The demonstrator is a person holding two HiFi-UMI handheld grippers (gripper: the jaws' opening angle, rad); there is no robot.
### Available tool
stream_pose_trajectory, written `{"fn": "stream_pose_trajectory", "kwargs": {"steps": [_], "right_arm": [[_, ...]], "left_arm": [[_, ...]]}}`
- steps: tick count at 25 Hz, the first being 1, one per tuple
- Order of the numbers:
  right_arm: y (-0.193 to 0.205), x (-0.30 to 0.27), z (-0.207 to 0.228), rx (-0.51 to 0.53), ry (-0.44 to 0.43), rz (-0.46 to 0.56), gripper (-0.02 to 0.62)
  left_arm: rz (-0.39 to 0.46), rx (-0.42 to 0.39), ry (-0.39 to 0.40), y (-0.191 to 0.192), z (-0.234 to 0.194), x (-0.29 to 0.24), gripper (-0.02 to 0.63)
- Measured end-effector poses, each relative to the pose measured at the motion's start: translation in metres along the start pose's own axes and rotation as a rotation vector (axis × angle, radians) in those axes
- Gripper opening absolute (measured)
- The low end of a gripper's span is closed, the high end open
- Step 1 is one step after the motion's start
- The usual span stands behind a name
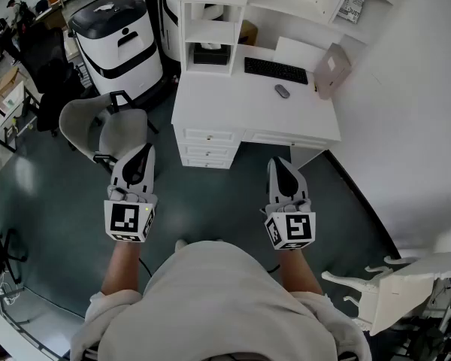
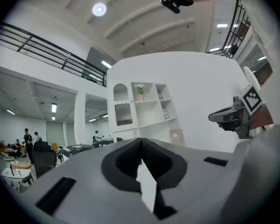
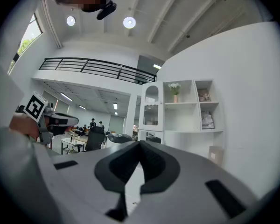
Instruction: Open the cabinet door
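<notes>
Our left tool (image 1: pixel 143 152) and right tool (image 1: pixel 279 164), both with jaws pressed together and empty, hover well short of the bench (image 1: pixel 233 115), where the glazed cabinet door (image 3: pixel 150 107) stands at the back left corner; if we reach in with jaws closed, we may only knock it.

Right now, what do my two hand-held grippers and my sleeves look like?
The left hand-held gripper and the right hand-held gripper match. Each has a light grey shell that tapers to a point, with black textured pads inside. Each carries a white cube printed with black square markers. The sleeves are pale grey and pushed up the arms.
</notes>
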State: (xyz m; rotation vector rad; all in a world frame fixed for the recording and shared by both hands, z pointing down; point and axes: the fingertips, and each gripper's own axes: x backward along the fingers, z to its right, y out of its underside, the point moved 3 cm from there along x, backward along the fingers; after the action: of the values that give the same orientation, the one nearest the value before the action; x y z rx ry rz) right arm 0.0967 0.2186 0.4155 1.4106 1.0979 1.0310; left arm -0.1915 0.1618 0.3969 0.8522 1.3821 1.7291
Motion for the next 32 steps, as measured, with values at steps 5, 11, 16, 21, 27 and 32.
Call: {"fn": "stream_pose_trajectory", "kwargs": {"steps": [5,11,16,21,27,32], "right_arm": [[0.003,-0.002,0.0,0.001,-0.005,-0.006,0.002],[0.006,-0.004,0.003,-0.02,-0.009,0.0,0.003],[0.008,-0.003,0.009,-0.02,-0.033,0.005,0.003],[0.012,-0.002,0.021,-0.023,-0.058,0.008,0.003],[0.021,-0.008,0.031,-0.028,-0.087,0.009,0.003],[0.026,-0.024,0.037,-0.029,-0.09,0.002,0.003]], "left_arm": [[-0.002,0.007,0.001,0.002,0.001,-0.003,0.0],[-0.012,0.007,-0.002,0.005,0.003,-0.006,0.0],[-0.007,0.006,-0.021,0.001,0.009,-0.011,0.0],[-0.004,0.001,-0.045,-0.001,0.02,-0.014,0.0],[-0.012,0.002,-0.07,0.003,0.028,-0.017,0.0],[-0.011,0.004,-0.072,0.008,0.022,-0.032,0.0]]}}
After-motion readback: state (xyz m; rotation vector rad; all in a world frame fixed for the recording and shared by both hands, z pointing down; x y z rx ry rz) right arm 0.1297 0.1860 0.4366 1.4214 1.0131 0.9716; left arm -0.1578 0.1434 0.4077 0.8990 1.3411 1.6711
